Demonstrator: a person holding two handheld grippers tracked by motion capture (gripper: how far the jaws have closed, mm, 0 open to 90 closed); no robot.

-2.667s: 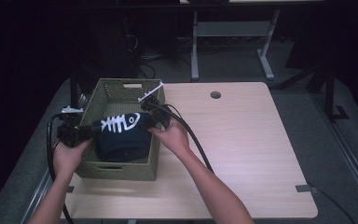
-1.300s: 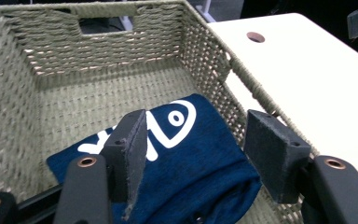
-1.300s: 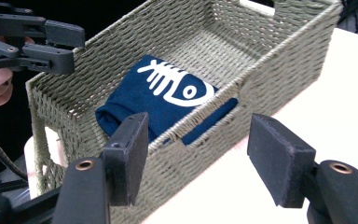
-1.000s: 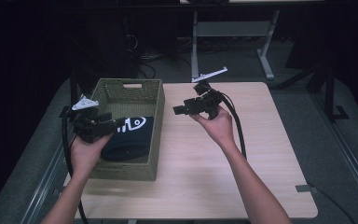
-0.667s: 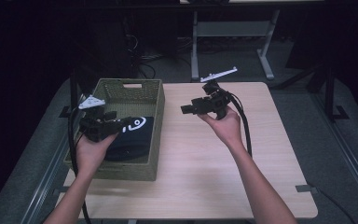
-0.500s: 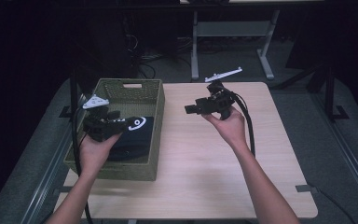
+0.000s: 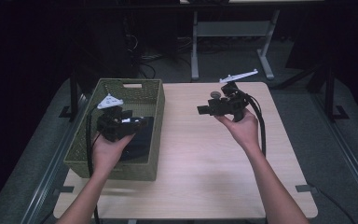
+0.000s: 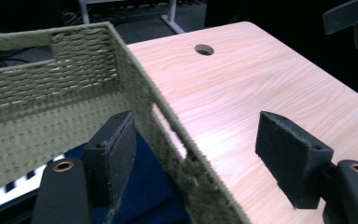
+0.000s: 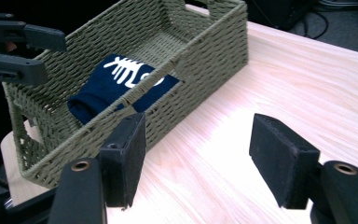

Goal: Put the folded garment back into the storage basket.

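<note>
Cloth (image 9: pixel 121 81): now lying in the basket (image 7: pixel 154 100), released.
Left claw (image 8: pixel 205 149): wide open, empty, astride basket wall.
Right claw (image 9: pixel 205 158): wide open, empty, withdrawn over tabletop (image 7: pixel 205 154).

both grippers (image 7: pixel 144 122) (image 7: pixel 200 110) agape, apart

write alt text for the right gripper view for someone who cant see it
A folded navy cloth with a white fish-skeleton print lies inside a green woven basket on a light wood table. The right gripper has its two black padded jaws wide open and empty in the foreground, over the table beside the basket.
</note>
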